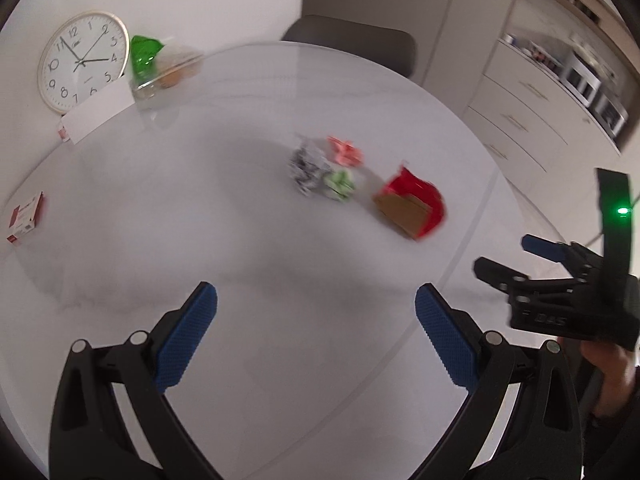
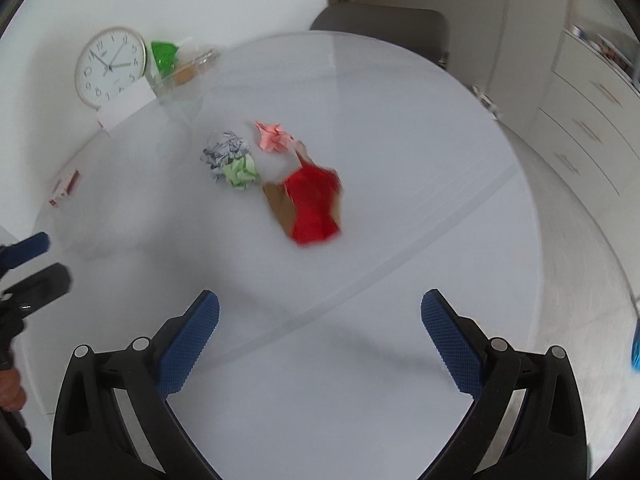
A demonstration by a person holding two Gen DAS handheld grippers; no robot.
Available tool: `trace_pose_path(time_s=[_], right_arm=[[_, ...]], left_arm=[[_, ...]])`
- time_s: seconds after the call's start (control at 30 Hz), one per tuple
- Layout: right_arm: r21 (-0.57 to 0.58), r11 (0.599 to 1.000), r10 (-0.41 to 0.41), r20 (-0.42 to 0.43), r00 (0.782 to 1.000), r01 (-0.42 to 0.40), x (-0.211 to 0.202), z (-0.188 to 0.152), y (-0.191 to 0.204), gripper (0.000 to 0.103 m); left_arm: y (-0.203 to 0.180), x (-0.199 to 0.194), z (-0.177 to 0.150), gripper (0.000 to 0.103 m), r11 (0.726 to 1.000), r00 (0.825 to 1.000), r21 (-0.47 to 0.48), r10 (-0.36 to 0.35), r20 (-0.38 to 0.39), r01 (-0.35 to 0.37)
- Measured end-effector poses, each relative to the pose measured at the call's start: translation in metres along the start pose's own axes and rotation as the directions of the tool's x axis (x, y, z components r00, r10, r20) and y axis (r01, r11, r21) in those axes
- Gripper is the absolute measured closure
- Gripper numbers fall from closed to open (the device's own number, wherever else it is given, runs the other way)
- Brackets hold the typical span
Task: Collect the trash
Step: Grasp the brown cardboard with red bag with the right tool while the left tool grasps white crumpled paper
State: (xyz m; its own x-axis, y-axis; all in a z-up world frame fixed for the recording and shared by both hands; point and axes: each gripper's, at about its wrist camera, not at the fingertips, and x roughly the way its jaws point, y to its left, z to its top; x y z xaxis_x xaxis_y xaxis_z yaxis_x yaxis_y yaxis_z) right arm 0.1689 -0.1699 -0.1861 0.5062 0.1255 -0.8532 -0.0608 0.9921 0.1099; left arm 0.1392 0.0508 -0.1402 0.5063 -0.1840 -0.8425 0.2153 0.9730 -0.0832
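Both claws are hanging wide open over the round white table [image 2: 400, 128], left gripper [image 1: 316, 320] and right gripper [image 2: 320, 324] gripping nothing. Mid-table, a red paper bag [image 2: 314, 204] is lying on its side, contents too blurry to tell. Just beside it are sitting the crumpled newsprint ball [image 2: 224, 152], green wad [image 2: 241, 174] and pink wad [image 2: 274, 136].

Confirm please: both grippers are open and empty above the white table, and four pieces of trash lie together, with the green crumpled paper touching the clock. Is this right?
Not quite. In the right wrist view the green crumpled paper touches the printed paper ball, far from the clock. The rest holds.
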Motion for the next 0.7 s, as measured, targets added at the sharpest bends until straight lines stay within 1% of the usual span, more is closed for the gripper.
trace_pose_path(time_s=[0.17,0.23,0.37,0.43,0.5,0.57,0.63,0.7], right_arm=[[-0.062,0.998,-0.003,-0.022,1.000,0.001,0.057,0.031,0.011,0.003],[-0.093,0.996,-0.016,-0.034,0.999,0.013,0.075,0.037,0.015,0.003],[-0.146,0.989,-0.026,-0.046,0.999,0.019,0.096,0.043,0.018,0.003],[-0.164,0.986,-0.019,-0.048,0.999,0.011,0.100,0.044,0.018,0.010],[-0.165,0.986,0.002,-0.068,0.998,-0.013,0.104,0.044,0.016,0.034],[-0.143,0.989,0.029,-0.079,0.996,-0.040,0.106,0.043,0.011,0.048],[-0.109,0.992,0.062,-0.074,0.995,-0.070,0.103,0.043,0.005,0.051],[-0.085,0.992,0.085,-0.069,0.994,-0.091,0.098,0.043,0.000,0.058]], left_arm=[[0.019,0.031,0.024,0.008,1.000,1.000,-0.029,-0.002,-0.015,0.002],[0.026,0.045,0.034,0.008,0.999,1.000,-0.045,-0.018,-0.023,0.017],[0.036,0.079,0.058,0.008,0.993,0.997,-0.097,-0.068,-0.047,0.063],[0.038,0.096,0.069,0.008,0.992,0.996,-0.108,-0.074,-0.054,0.068],[0.036,0.110,0.079,0.008,0.992,0.995,-0.109,-0.072,-0.062,0.065],[0.034,0.128,0.090,0.008,0.991,0.995,-0.118,-0.072,-0.070,0.063],[0.032,0.140,0.098,0.008,0.990,0.995,-0.131,-0.070,-0.076,0.059],[0.028,0.151,0.105,0.008,0.989,0.996,-0.139,-0.055,-0.074,0.044]])
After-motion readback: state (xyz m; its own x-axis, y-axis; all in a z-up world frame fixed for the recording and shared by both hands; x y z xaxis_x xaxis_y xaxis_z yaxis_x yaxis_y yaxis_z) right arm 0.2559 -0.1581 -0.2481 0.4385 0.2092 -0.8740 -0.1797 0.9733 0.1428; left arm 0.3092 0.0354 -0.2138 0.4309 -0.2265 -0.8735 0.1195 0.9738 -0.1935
